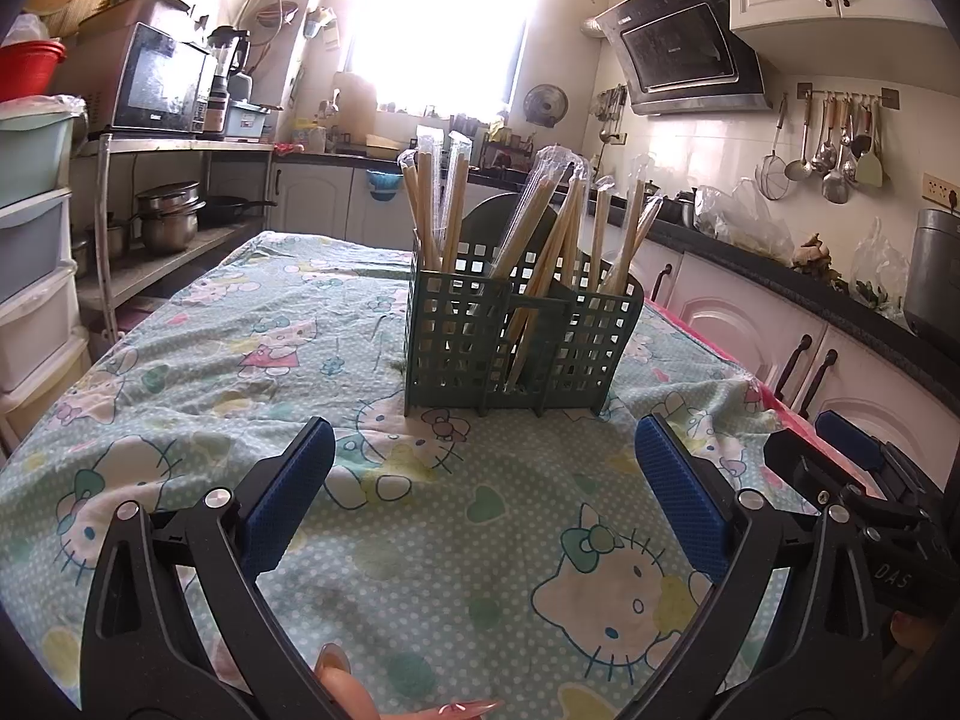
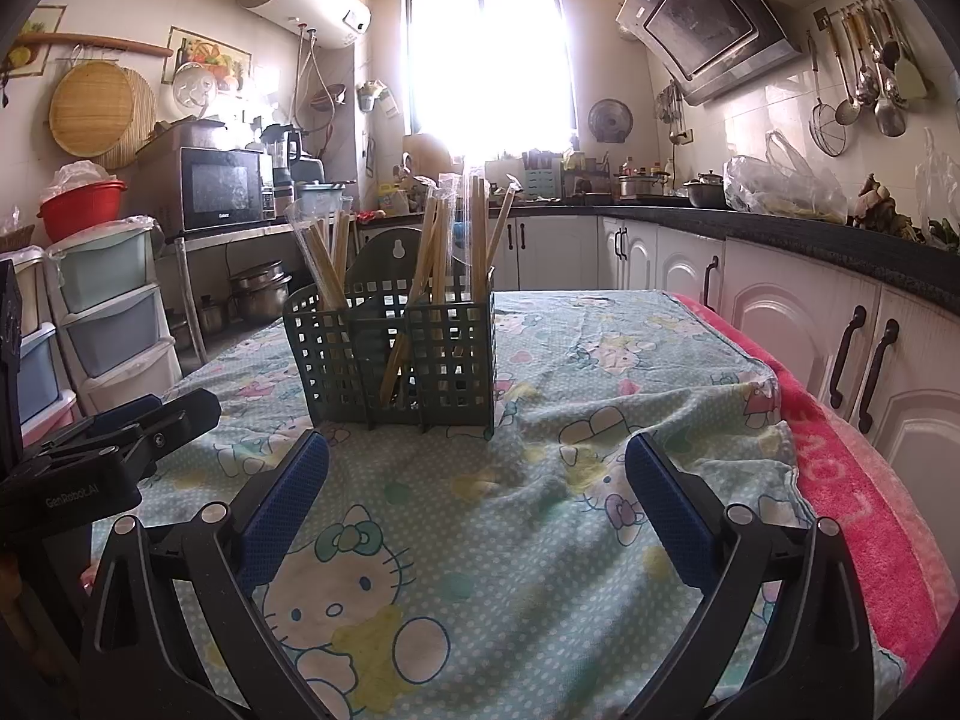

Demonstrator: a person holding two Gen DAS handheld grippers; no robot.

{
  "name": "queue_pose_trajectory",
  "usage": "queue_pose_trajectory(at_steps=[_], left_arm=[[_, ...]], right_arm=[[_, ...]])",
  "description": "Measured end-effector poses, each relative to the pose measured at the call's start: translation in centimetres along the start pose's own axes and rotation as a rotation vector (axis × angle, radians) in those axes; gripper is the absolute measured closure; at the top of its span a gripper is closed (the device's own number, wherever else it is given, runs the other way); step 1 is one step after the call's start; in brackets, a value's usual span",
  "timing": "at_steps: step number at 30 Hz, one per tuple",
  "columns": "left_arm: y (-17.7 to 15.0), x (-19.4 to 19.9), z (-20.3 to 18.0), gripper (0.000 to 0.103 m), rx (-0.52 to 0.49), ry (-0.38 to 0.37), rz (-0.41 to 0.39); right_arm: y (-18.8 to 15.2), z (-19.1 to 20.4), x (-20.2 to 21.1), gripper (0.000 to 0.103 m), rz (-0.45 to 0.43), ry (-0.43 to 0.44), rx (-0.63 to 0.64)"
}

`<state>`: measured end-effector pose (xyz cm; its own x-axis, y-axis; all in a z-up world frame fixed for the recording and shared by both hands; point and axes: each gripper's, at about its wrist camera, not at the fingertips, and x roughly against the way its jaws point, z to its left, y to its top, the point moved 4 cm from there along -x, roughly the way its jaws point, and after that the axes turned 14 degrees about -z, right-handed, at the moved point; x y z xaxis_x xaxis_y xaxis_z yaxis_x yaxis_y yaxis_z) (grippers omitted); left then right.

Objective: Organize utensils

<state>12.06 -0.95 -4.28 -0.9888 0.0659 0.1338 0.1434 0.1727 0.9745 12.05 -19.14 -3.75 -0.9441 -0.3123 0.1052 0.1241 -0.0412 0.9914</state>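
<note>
A dark green perforated utensil basket (image 1: 456,348) stands upright on the table; it also shows in the right wrist view (image 2: 447,354). Several plastic-wrapped wooden chopsticks (image 1: 447,210) stick up from its compartments, also in the right wrist view (image 2: 441,240). My left gripper (image 1: 486,480) is open and empty, low over the cloth in front of the basket. My right gripper (image 2: 477,483) is open and empty, also in front of the basket. Each gripper shows at the edge of the other's view: the right one (image 1: 852,456), the left one (image 2: 129,420).
The table carries a light green cartoon-cat cloth (image 1: 240,372) over a pink towel (image 2: 852,480) at its right edge. White cabinets with a dark counter (image 2: 780,240) run along the right. Plastic drawers (image 2: 114,324) and a shelf with a microwave (image 2: 222,189) stand left.
</note>
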Motion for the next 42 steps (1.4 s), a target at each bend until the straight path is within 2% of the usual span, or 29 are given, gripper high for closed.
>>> queue_pose_trajectory(at_steps=[22, 27, 33, 39, 42], left_arm=[[0.0, -0.1, -0.1, 0.011, 0.000, -0.007, 0.005], [-0.2, -0.3, 0.0, 0.011, 0.001, 0.010, 0.019], [-0.1, -0.4, 0.5, 0.011, 0.011, 0.038, 0.037], [0.6, -0.4, 2.3, 0.011, 0.013, 0.072, 0.053], [1.1, -0.9, 4.1, 0.011, -0.004, 0.134, 0.063]], right_arm=[[0.0, -0.1, 0.1, 0.007, -0.002, -0.006, -0.002], [0.1, -0.5, 0.1, 0.007, 0.008, -0.017, -0.009], [0.1, -2.3, -0.9, 0.007, 0.076, -0.050, -0.034], [0.5, -7.1, -2.8, 0.007, 0.160, -0.173, -0.080], [0.4, -9.9, -4.6, 0.007, 0.242, -0.233, -0.071]])
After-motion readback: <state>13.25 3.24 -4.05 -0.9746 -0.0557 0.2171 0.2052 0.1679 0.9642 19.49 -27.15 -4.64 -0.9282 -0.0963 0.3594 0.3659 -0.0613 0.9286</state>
